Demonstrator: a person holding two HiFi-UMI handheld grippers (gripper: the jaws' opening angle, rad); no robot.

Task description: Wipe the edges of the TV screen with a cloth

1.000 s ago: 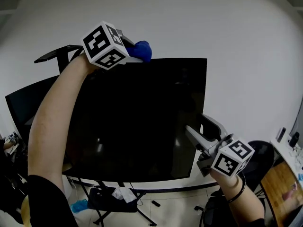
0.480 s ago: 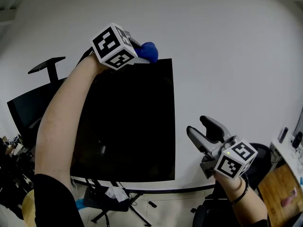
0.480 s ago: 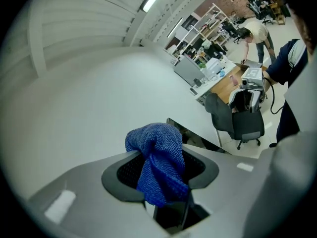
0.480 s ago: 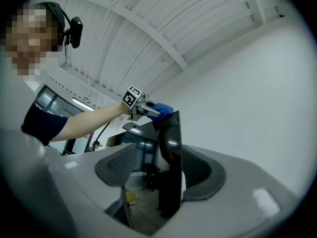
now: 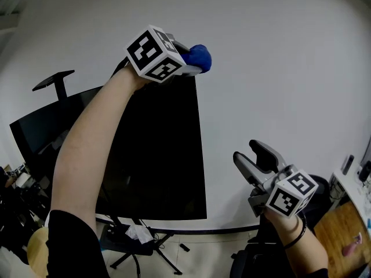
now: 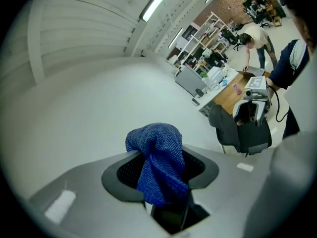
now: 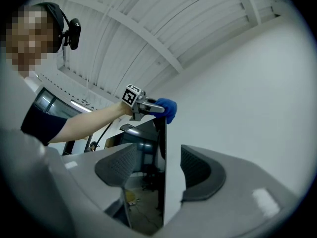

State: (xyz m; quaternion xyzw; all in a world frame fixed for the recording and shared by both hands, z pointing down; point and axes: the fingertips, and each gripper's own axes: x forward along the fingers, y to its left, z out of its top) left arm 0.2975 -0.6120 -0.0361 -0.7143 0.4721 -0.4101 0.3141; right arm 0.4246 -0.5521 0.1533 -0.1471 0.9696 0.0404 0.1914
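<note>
Head view, far left: a second dark screen [image 5: 32,132] and a black headrest [image 5: 55,80] stand behind the raised left arm [image 5: 87,155].
Left gripper [image 5: 194,67]: held high at the TV's top right corner, marker cube toward the onlooker, jaws pinched nearly together on the cloth.
Cloth [image 5: 200,57]: a bunched blue wad poking out past the jaw tips. It sits right at the top right corner of the TV and looks to be touching the top edge there. The left gripper view shows it squeezed between the two pads, with only bare wall beyond.
TV screen [image 5: 168,155]: black and switched off, upright on its stand [image 5: 136,251], seen at a slant against the white wall [image 5: 278,68].
Right gripper [image 5: 249,153]: low and to the right, well apart from the TV, jaws spread wide with nothing gripped. In the right gripper view the TV's right edge lines up between the jaws, but only by line of sight.
Far right: a corner of a wooden desk [image 5: 348,236].
Done so far, by my reckoning: the cloth stands at the right end of the top edge, so that edge is likely covered.
Left to do: the right side edge running down from this corner, and the bottom edge. Nothing visible tells whether the left edge was wiped.
</note>
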